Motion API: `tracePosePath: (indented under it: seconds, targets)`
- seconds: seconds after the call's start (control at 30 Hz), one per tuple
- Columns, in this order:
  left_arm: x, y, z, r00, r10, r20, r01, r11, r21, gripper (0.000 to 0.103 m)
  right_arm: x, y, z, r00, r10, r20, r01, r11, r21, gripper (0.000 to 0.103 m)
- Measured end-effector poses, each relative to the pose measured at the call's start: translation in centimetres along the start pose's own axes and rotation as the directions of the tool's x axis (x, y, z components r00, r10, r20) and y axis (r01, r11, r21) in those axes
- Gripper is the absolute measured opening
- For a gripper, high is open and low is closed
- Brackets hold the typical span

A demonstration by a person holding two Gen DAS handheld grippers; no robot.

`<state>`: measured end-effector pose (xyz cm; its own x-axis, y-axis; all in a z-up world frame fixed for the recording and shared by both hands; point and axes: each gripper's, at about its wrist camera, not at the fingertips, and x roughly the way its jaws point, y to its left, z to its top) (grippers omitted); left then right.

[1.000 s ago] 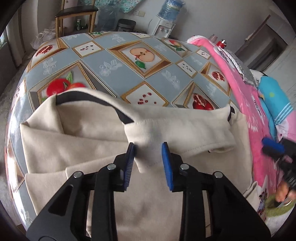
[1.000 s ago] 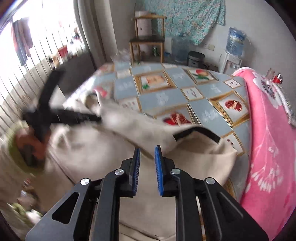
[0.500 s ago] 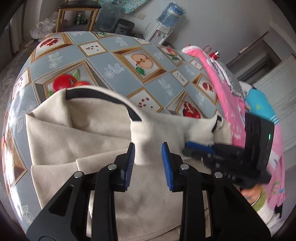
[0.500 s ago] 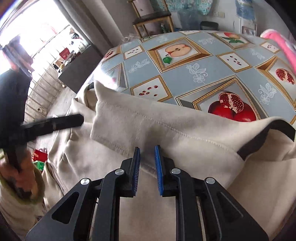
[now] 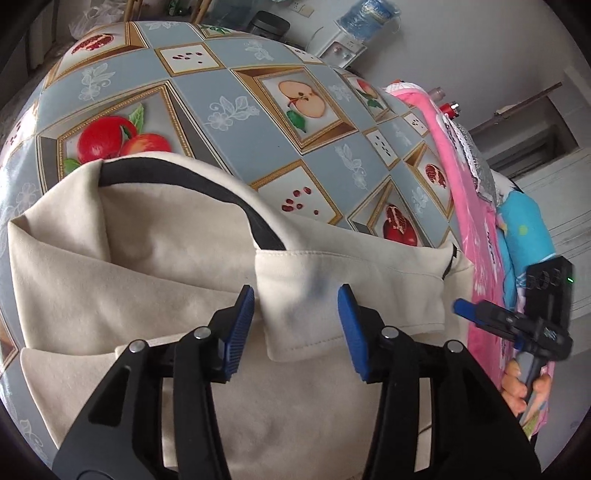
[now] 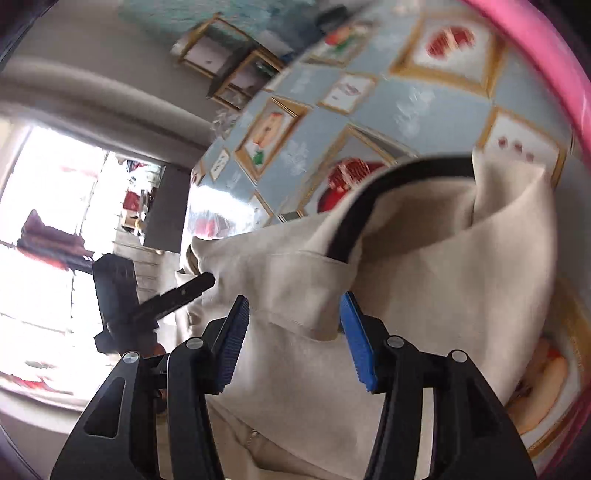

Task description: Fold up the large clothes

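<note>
Between both grippers' just-opened jaws, seemingly untouched, lies the cream garment (image 5: 155, 266).

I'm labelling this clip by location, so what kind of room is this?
Most likely a lived-in home room. A table under a fruit-print tablecloth carries the cream garment, a water dispenser stands by the wall, and a pink floral blanket lies alongside.

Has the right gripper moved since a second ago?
Yes. The right gripper has rolled: the table now runs tilted across its view, and its jaws have just opened over the cream garment.
</note>
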<state>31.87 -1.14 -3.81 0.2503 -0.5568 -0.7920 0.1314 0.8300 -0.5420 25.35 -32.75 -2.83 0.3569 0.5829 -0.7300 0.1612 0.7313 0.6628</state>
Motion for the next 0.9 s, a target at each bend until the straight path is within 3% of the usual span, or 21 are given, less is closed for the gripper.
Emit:
tracePosePath:
  seconds: [0.13, 0.23, 0.43, 0.53, 0.67, 0.73, 0.9]
  targets:
    - [0.0, -0.8, -0.3, 1.000, -0.003, -0.001, 0.003, 1.000, 0.026, 0.043, 2.8, -1.1, 0.3, 0.995, 0.014, -0.098, -0.006, 0.996, 0.085, 0.051]
    - [0.1, -1.3, -0.5, 1.000, 0.015, -0.001, -0.015, 0.998, 0.055, 0.034, 3.8, -1.1, 0.3, 0.994, 0.031, -0.108, -0.020, 0.994, 0.106, 0.049]
    - [0.6, -1.8, -1.2, 0.997, 0.072, 0.000, -0.071, 0.989, 0.128, 0.022, 4.7, -0.1, 0.3, 0.994, -0.001, -0.113, 0.007, 0.999, 0.047, 0.024]
    - [1.0, -2.6, -1.2, 0.992, 0.124, 0.023, -0.126, 0.974, 0.188, 0.014, 4.7, 0.9, 0.6, 0.993, -0.066, -0.099, 0.063, 0.997, -0.036, 0.015]
    - [2.0, -4.4, -0.9, 0.969, 0.229, 0.097, -0.248, 0.918, 0.308, 0.010, 5.6, 3.4, 1.4, 0.971, -0.237, -0.039, 0.223, 0.951, -0.214, 0.013]
    - [2.5, -4.9, -0.5, 0.957, 0.262, 0.127, -0.291, 0.892, 0.346, 0.010, 6.2, 4.2, 2.1, 0.959, -0.284, -0.017, 0.270, 0.928, -0.258, 0.012]
    - [3.3, -4.9, 1.3, 0.948, 0.281, 0.147, -0.315, 0.880, 0.356, 0.009, 7.3, 4.4, 5.0, 0.945, -0.328, 0.002, 0.316, 0.908, -0.274, 0.012]
